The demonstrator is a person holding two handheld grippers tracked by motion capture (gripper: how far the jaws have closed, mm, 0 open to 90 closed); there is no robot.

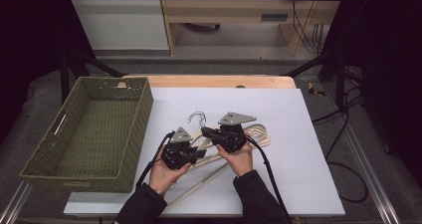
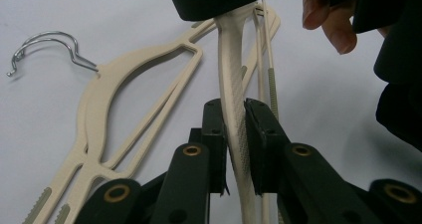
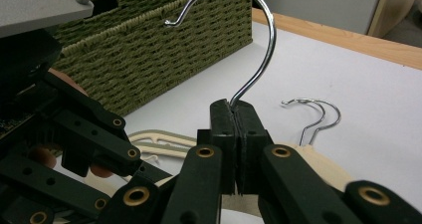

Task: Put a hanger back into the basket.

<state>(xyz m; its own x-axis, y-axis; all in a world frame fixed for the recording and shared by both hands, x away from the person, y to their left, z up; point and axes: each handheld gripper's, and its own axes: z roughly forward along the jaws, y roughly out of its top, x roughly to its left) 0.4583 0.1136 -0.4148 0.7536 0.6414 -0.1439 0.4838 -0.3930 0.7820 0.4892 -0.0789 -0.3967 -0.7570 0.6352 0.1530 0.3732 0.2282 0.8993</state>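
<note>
So there's this olive-green woven basket (image 1: 94,134) sitting off to the left of the left gripper (image 1: 199,154), near it but not touching, and it's got a little slot handle cut into its side wall. Everything sits on a white sheet (image 1: 298,149) that covers most of a wooden worktop (image 1: 219,81), whose bare wood edge shows as a strip beyond both grippers. Further back past that there's a pale cabinet (image 1: 119,22) and some light wood furniture (image 1: 234,10), plus black cables (image 1: 343,134) trailing on the floor way out to the right of the right gripper (image 1: 206,132).

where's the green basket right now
In the high view the green basket sits on the table's left side, beside the white mat, left of the left gripper.
</note>
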